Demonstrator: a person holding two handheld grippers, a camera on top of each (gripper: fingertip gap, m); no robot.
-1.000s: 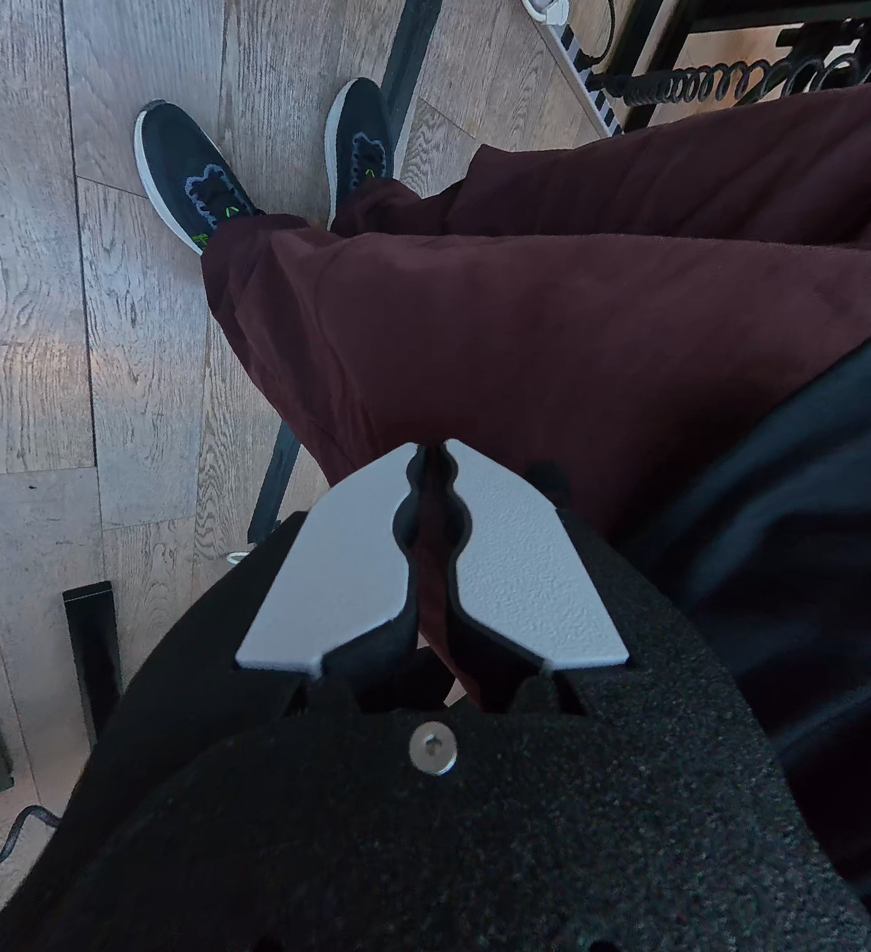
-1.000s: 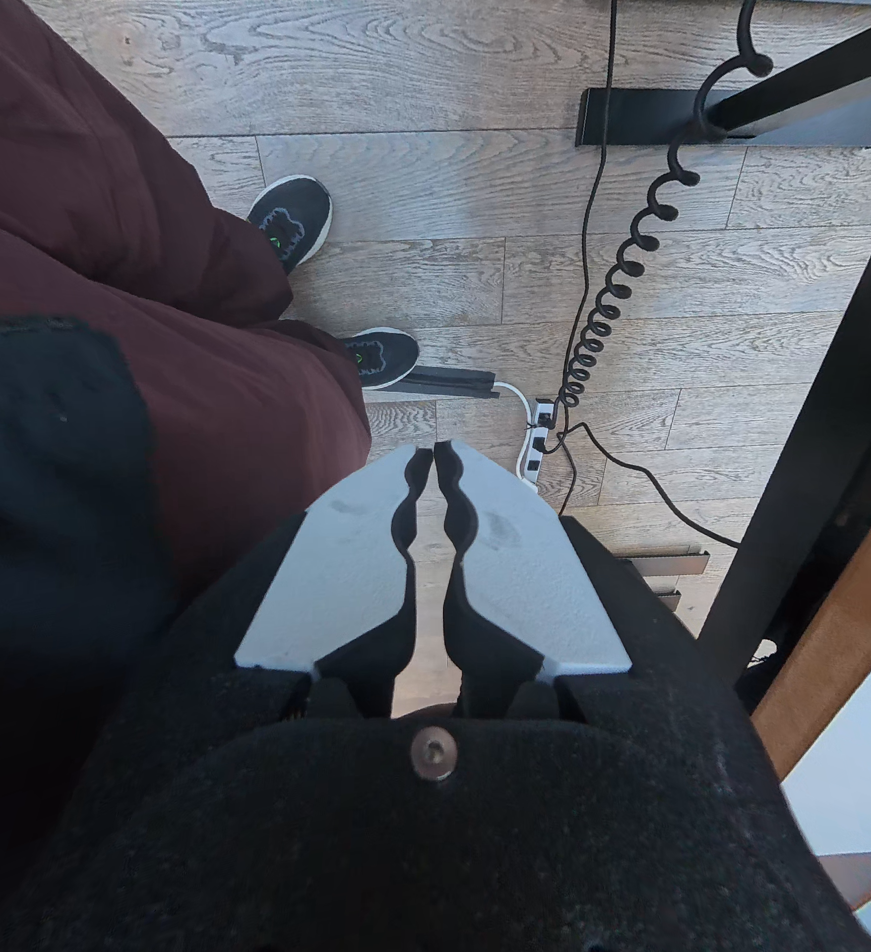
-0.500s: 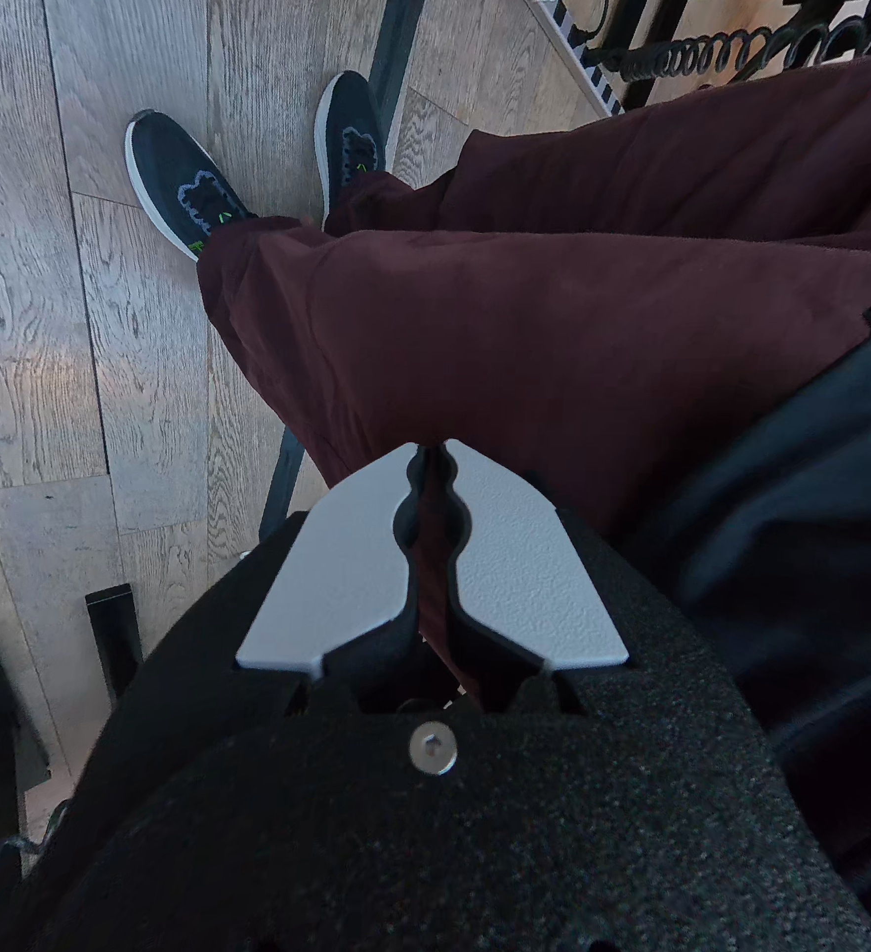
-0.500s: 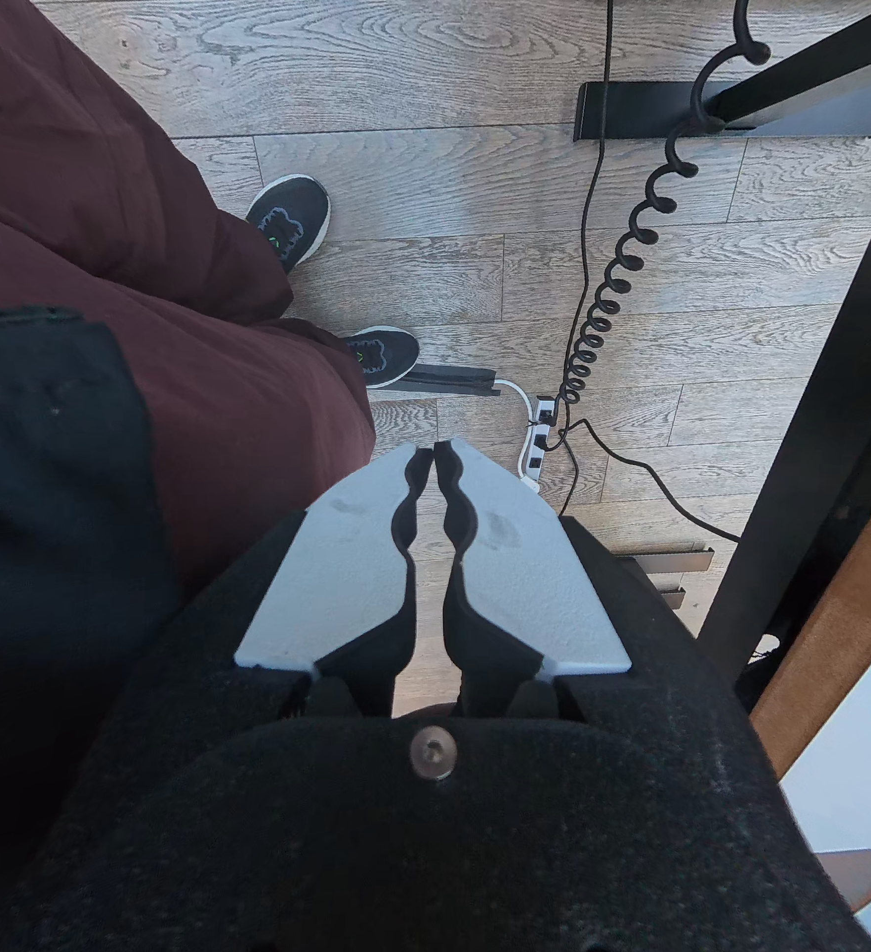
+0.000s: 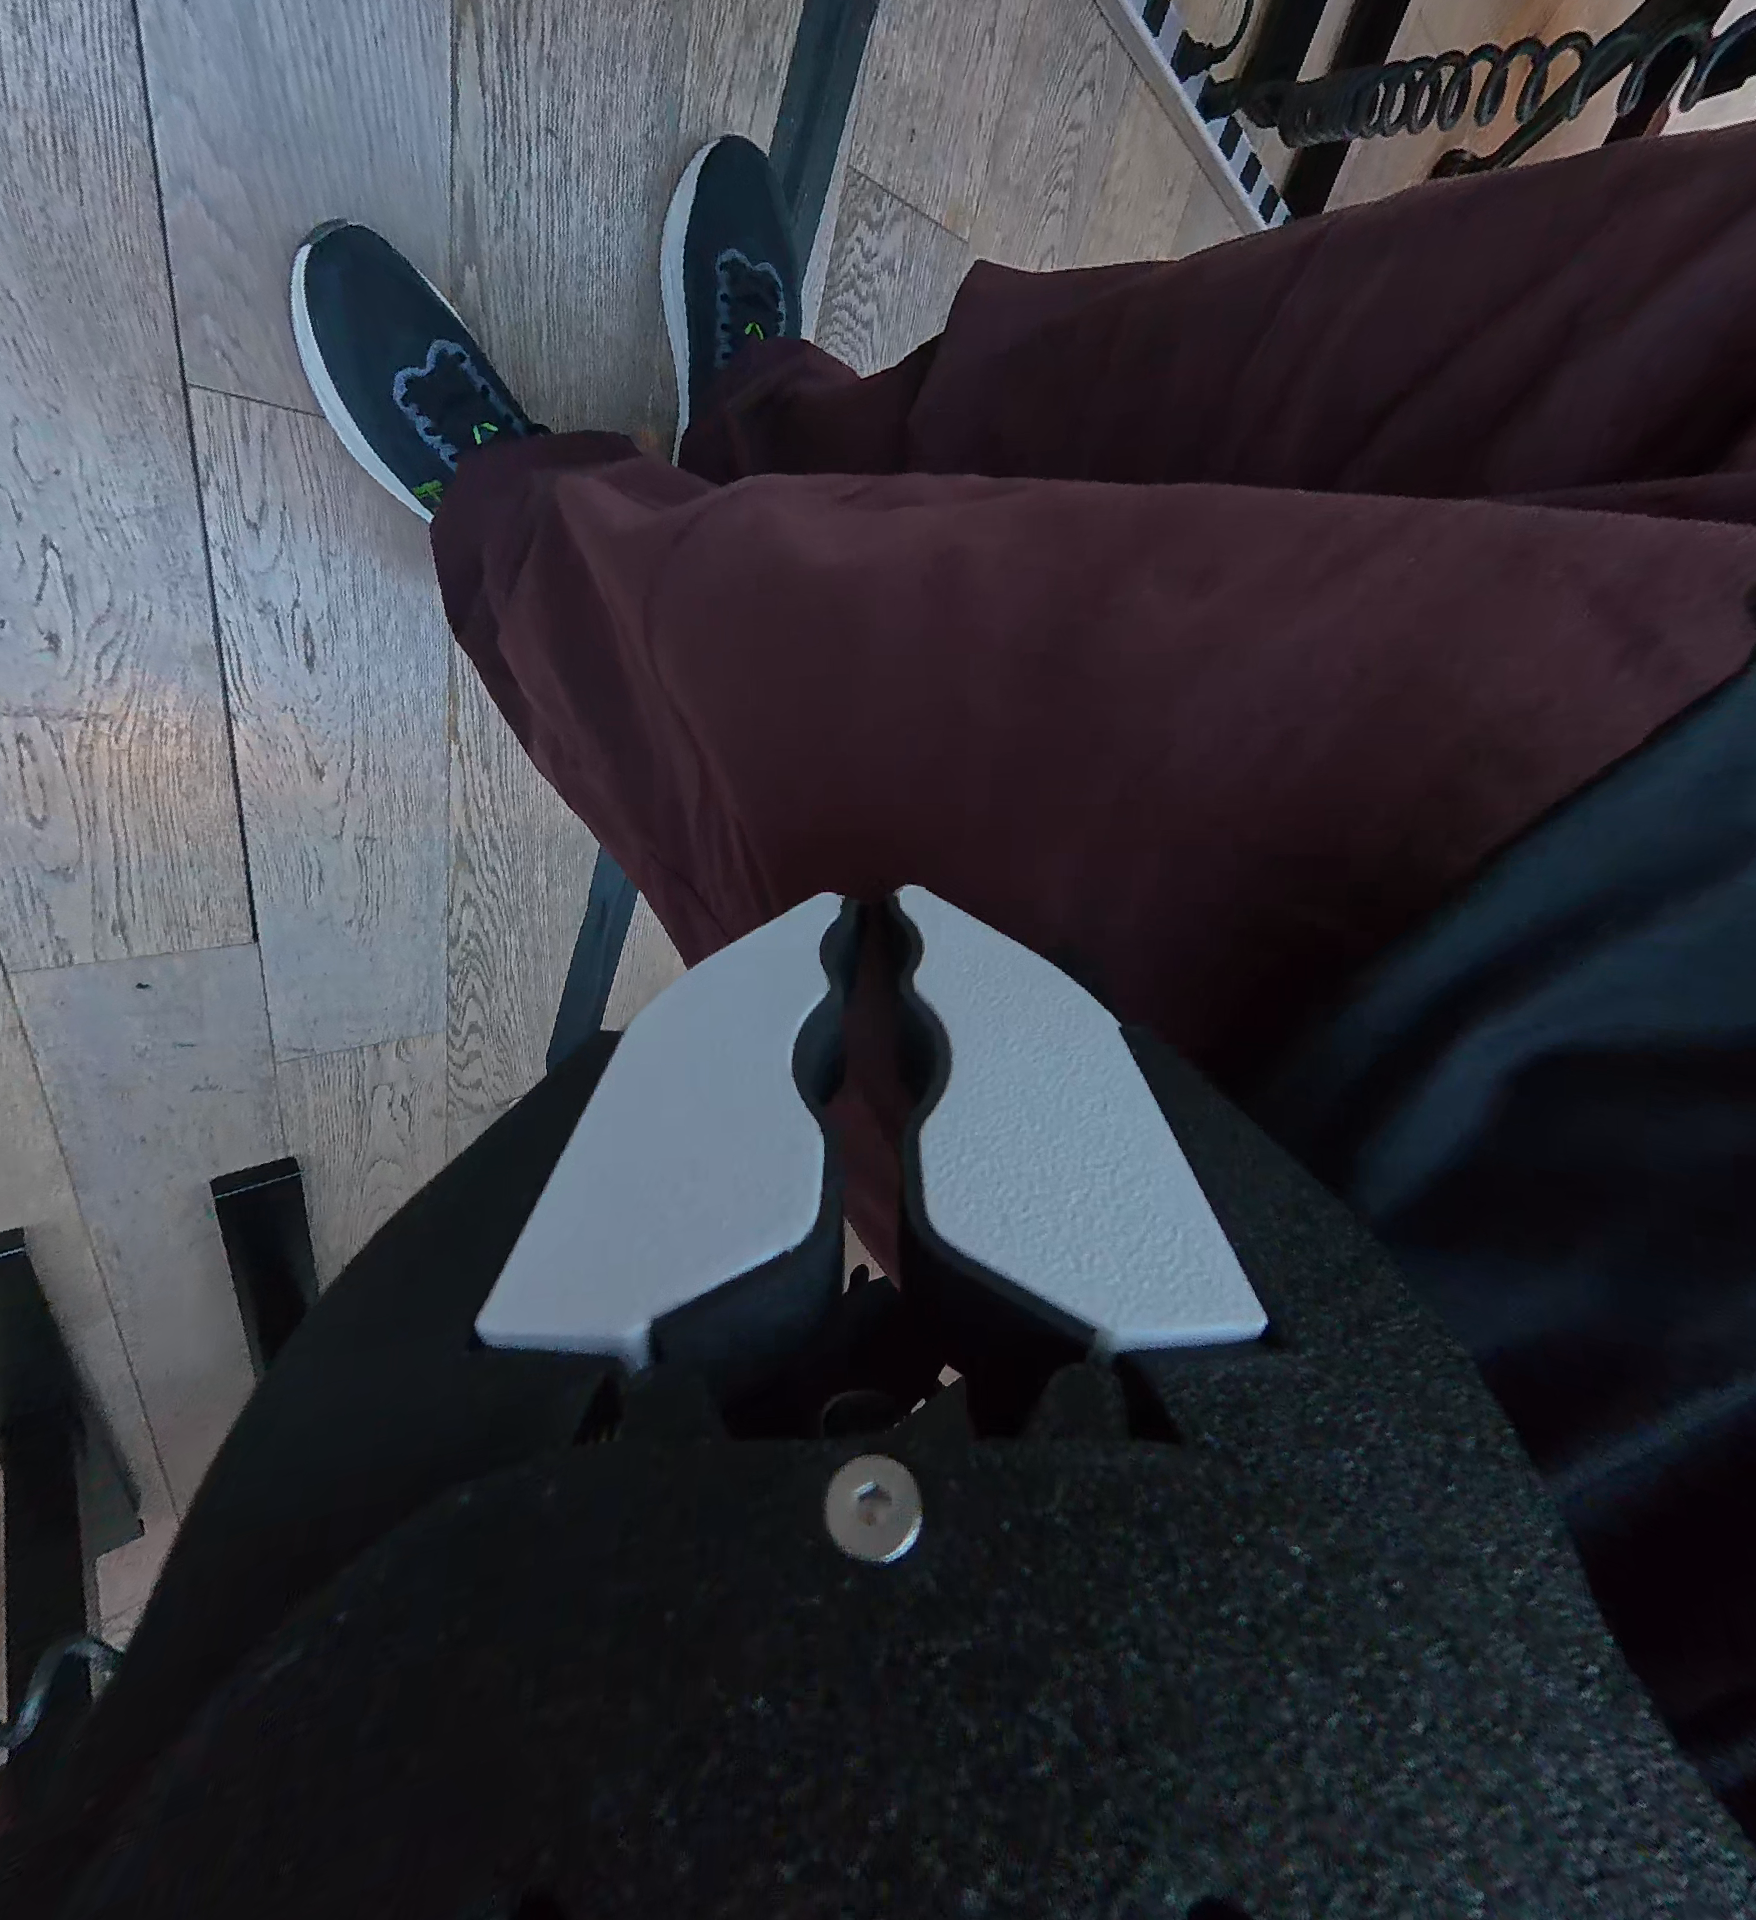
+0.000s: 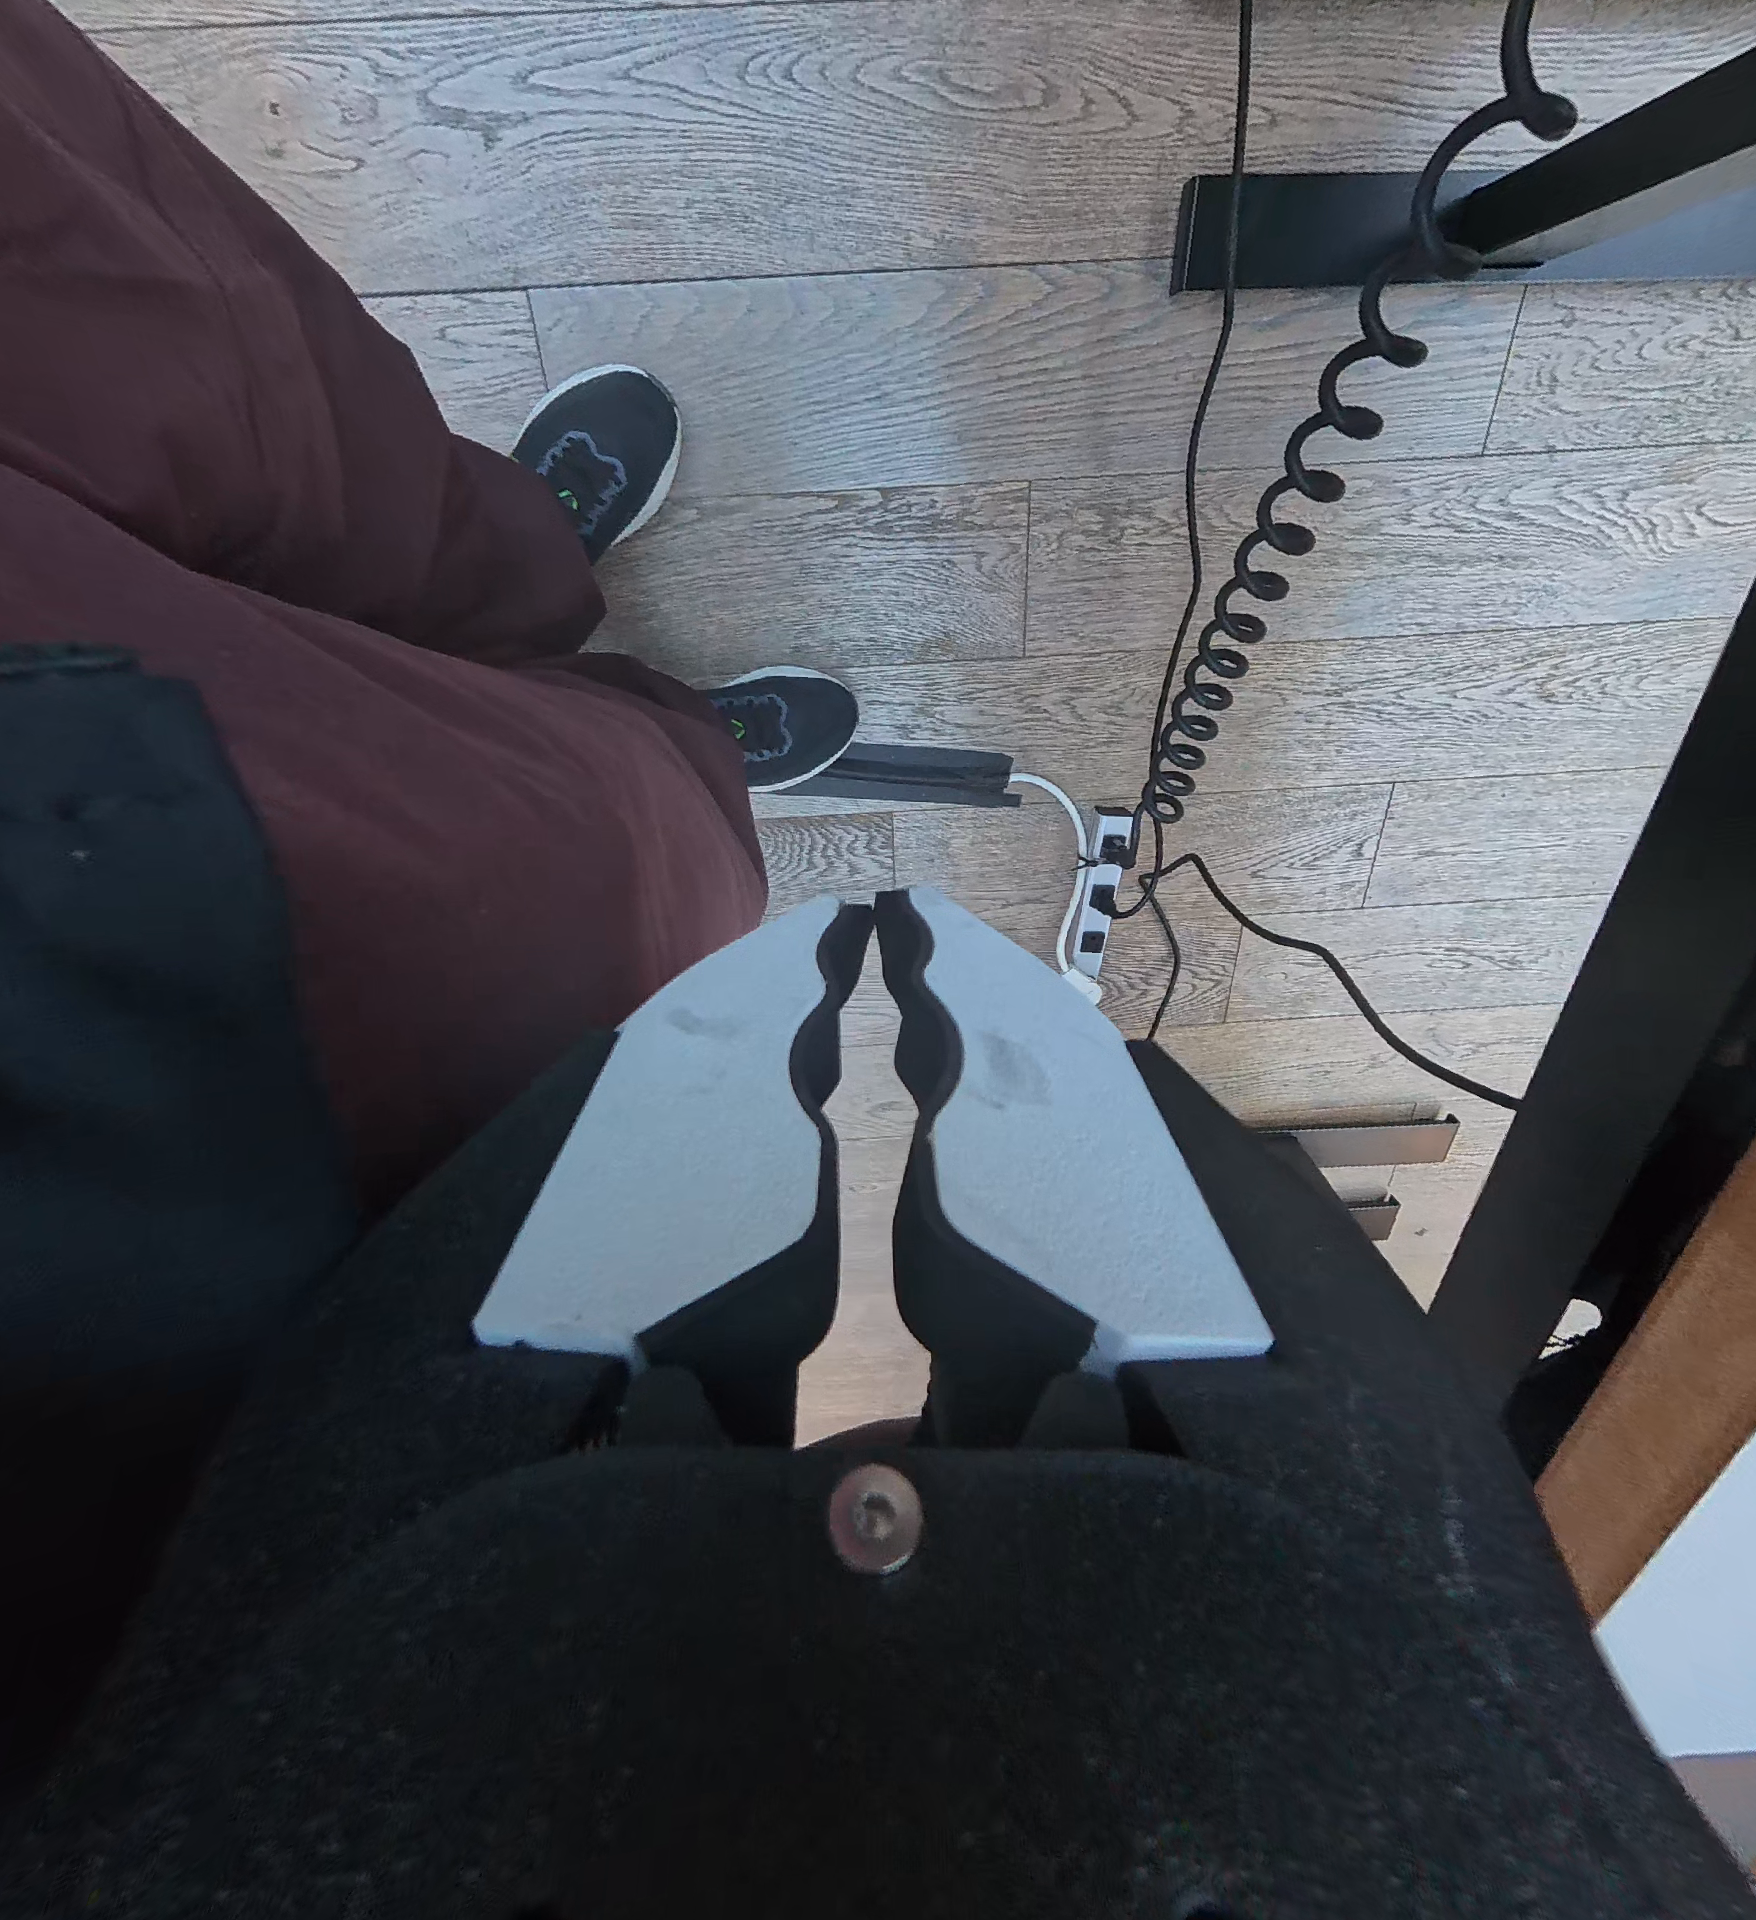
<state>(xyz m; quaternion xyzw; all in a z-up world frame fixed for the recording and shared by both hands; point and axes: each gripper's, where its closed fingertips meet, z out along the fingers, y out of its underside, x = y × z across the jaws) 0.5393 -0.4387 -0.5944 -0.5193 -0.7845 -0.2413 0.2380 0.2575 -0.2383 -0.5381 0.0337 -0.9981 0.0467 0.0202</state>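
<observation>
Here, both the left gripper (image 5: 876,904) and right gripper (image 6: 874,902) are pointed down with tips pressed together on nothing, beside maroon trousers (image 5: 1113,665) above the wooden floor (image 6: 853,187).

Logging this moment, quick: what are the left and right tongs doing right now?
Left tongs: shut, holding nothing, over a maroon trouser leg.
Right tongs: shut, holding nothing, above the wooden floor.
</observation>
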